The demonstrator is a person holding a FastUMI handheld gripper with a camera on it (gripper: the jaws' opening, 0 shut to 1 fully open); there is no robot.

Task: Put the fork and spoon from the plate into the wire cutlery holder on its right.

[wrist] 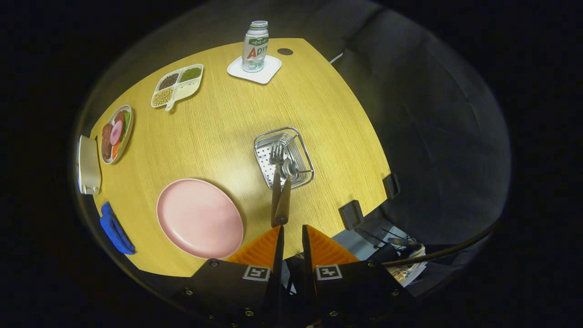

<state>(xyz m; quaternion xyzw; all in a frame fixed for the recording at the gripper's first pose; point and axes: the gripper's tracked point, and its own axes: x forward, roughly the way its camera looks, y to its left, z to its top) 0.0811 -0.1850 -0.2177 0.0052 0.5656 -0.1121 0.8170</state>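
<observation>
The wire cutlery holder stands on the yellow table, to the right of the bare pink plate. The fork and the spoon are both inside the holder, heads down in it. Their brown handles lean out over its near rim toward me. My gripper hangs above the table's near edge, open by a narrow gap with nothing between its fingers. The handle ends sit just ahead of the left fingertip; I cannot tell if they touch it.
A bottle stands on a white coaster at the far side. On the left are a divided tray of beans, an oval dish of food, a beige object and a blue cloth. Black clamps grip the right table edge.
</observation>
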